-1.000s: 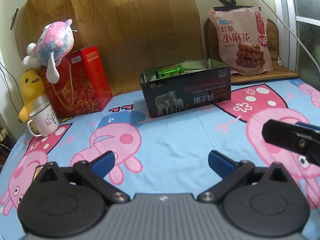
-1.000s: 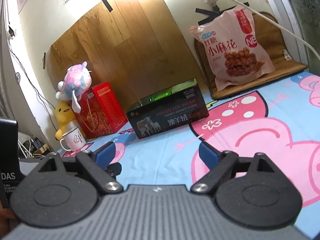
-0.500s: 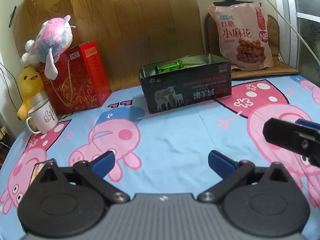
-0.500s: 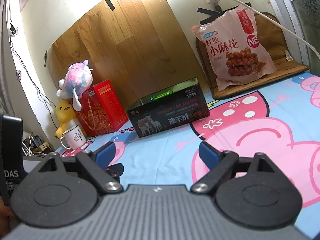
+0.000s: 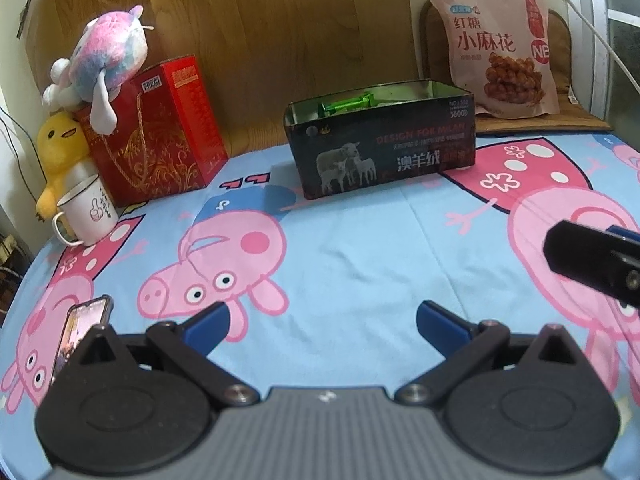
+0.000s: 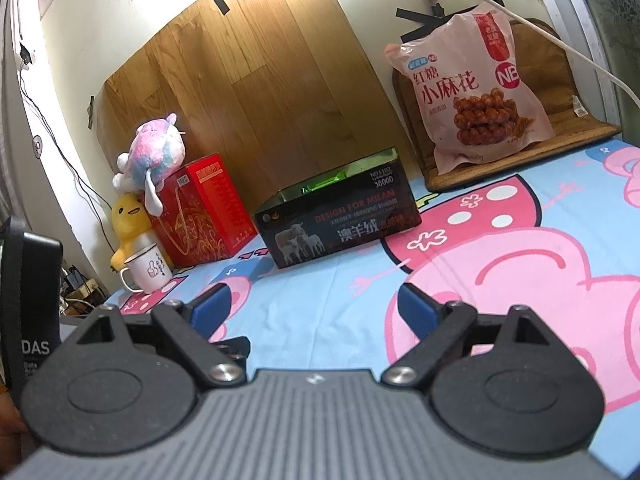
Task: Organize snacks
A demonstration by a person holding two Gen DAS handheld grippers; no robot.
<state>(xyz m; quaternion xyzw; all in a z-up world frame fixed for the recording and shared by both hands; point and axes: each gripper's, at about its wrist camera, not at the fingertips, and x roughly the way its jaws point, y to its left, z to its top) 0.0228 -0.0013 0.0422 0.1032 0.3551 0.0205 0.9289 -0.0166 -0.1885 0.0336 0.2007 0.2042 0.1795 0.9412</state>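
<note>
Beyond both gaping tongs (image 5: 322, 322) (image 6: 310, 308): snack bag (image 5: 498, 50).

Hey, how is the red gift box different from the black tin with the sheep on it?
The red gift box stands tall and closed, with a plush toy resting on top; the black tin is low, wide and open, with something green inside. The box carries gold patterns and a cord handle; the tin shows sheep and lettering. The box sits left by the mug, the tin nearer the snack bag. Both stand on the cartoon sheet before the wooden board.
</note>
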